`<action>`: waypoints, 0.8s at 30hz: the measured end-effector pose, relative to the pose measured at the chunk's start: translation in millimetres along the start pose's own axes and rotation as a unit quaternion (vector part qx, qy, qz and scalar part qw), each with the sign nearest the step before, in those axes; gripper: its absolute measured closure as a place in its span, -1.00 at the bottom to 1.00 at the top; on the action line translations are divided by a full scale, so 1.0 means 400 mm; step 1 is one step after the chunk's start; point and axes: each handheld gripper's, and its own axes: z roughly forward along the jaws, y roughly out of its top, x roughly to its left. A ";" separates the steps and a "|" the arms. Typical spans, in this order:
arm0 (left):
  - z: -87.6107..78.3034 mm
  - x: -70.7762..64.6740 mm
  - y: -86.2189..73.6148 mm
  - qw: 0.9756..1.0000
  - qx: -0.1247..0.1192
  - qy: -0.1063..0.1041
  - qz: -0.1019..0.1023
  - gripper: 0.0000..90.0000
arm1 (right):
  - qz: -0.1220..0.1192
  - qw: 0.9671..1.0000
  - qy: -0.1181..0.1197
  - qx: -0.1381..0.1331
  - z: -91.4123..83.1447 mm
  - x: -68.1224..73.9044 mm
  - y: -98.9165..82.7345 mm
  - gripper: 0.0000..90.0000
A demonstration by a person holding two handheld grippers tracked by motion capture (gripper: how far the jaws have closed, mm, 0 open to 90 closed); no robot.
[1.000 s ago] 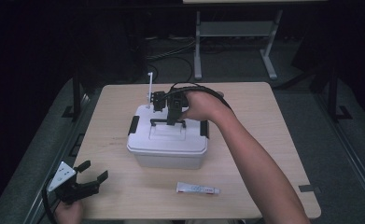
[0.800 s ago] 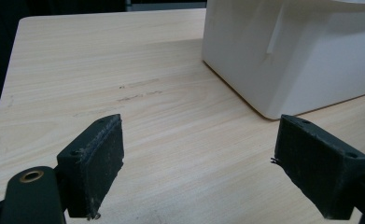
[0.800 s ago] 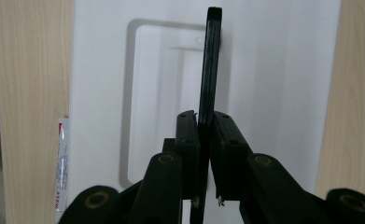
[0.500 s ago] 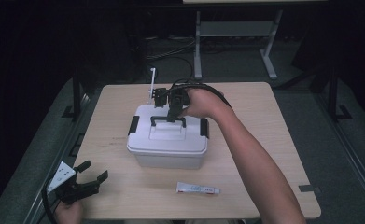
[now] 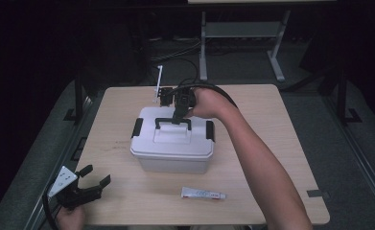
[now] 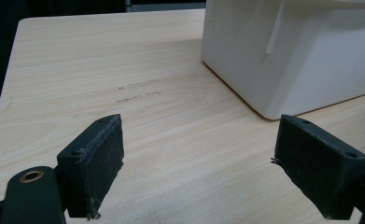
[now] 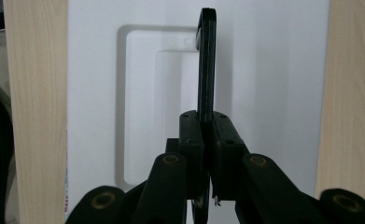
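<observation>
On top of the white box (image 5: 172, 146), the right gripper (image 5: 179, 115) has its fingers clamped on the black handle (image 7: 206, 65). Left of the box, the left gripper (image 5: 91, 186) waits on the tabletop (image 5: 271, 143), fingers apart.

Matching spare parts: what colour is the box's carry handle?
Black handle, clearest in the right gripper view.

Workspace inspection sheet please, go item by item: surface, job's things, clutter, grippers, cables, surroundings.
Surface: light wooden table, faint scuff marks left of the box.
Job's things: white lidded box, black side latches, black handle raised upright.
Clutter: small white tube lying in front of the box; thin white stick standing behind it.
Grippers: right gripper shut on the handle; left gripper open, near the front left corner.
Cables: black cable looping over the right hand.
Surroundings: dark room, metal stand behind.
</observation>
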 end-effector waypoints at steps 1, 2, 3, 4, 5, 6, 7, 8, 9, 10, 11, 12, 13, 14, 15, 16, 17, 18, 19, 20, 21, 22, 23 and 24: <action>0.000 0.000 0.000 1.000 0.000 0.000 0.000 -0.67 | 0.002 1.000 0.002 0.001 -0.004 0.002 0.000 0.87; 0.000 0.000 0.000 1.000 0.000 0.000 0.000 -0.67 | 0.002 1.000 0.002 0.001 -0.004 0.002 0.000 0.87; 0.000 0.000 0.000 1.000 0.000 0.000 0.000 -0.67 | -0.002 1.000 0.001 0.001 -0.008 0.003 0.002 0.87; 0.000 0.000 0.000 1.000 0.000 0.000 0.000 -0.67 | -0.002 1.000 0.001 0.001 -0.008 0.003 0.002 0.87; 0.000 -0.001 0.000 1.000 0.000 0.000 -0.001 -0.67 | -0.003 1.000 0.000 0.001 -0.017 0.005 0.006 0.87; 0.000 -0.001 0.000 1.000 0.000 0.000 -0.001 -0.67 | -0.003 1.000 0.000 0.001 -0.017 0.005 0.006 0.87; -0.001 -0.001 0.000 1.000 0.000 0.000 -0.001 -0.67 | -0.005 1.000 0.001 0.001 -0.027 0.007 0.009 0.87; -0.001 -0.001 0.000 1.000 0.000 0.000 -0.001 -0.67 | -0.005 1.000 0.001 0.001 -0.027 0.007 0.009 0.87; -0.001 0.000 0.000 1.000 -0.001 0.000 -0.001 -0.67 | -0.005 1.000 0.001 0.001 -0.038 0.011 0.011 0.87; -0.001 0.000 0.000 1.000 -0.001 0.000 -0.001 -0.67 | -0.005 1.000 0.001 0.001 -0.038 0.011 0.011 0.87; -0.001 0.000 0.000 1.000 -0.002 0.000 -0.002 -0.67 | -0.006 1.000 0.000 -0.002 -0.049 0.013 0.008 0.88; -0.001 0.000 0.000 1.000 -0.002 0.000 -0.002 -0.67 | -0.006 1.000 -0.001 -0.003 -0.055 0.015 0.005 0.88; -0.001 0.000 0.000 1.000 -0.002 0.000 -0.002 -0.67 | -0.004 1.000 -0.002 -0.005 -0.061 0.016 0.002 0.88; -0.002 0.000 0.000 1.000 -0.002 0.000 -0.001 -0.67 | -0.004 1.000 -0.002 -0.005 -0.061 0.016 0.002 0.88; -0.001 -0.001 0.001 1.000 -0.001 0.000 0.000 -0.67 | -0.006 1.000 -0.008 -0.005 -0.074 0.018 -0.005 0.88; -0.001 -0.001 0.001 1.000 -0.001 0.000 0.000 -0.67 | -0.005 1.000 -0.011 -0.004 -0.080 0.019 -0.009 0.88; -0.001 -0.001 0.001 1.000 0.000 -0.001 0.002 -0.67 | -0.005 1.000 -0.013 -0.004 -0.086 0.020 -0.013 0.88; -0.001 -0.001 0.001 1.000 0.000 -0.001 0.002 -0.67 | -0.005 1.000 -0.013 -0.004 -0.086 0.020 -0.013 0.88; 0.000 -0.002 0.001 1.000 0.001 0.000 0.002 -0.67 | -0.004 1.000 -0.016 -0.003 -0.099 0.023 -0.022 0.88; 0.000 -0.002 0.001 1.000 0.001 0.000 0.002 -0.67 | -0.004 1.000 -0.016 -0.003 -0.099 0.023 -0.022 0.88; 0.001 -0.003 0.001 1.000 0.001 0.000 0.002 -0.67 | -0.005 1.000 -0.018 -0.004 -0.111 0.025 -0.033 0.88; 0.001 -0.003 0.001 1.000 0.001 0.000 0.002 -0.67 | -0.002 1.000 -0.020 -0.003 -0.117 0.027 -0.039 0.88; 0.001 -0.002 0.001 1.000 0.001 0.000 0.002 -0.67 | -0.002 1.000 -0.021 -0.003 -0.122 0.029 -0.045 0.88; 0.001 -0.002 0.001 1.000 0.001 0.000 0.002 -0.67 | -0.002 1.000 -0.021 -0.003 -0.122 0.029 -0.045 0.88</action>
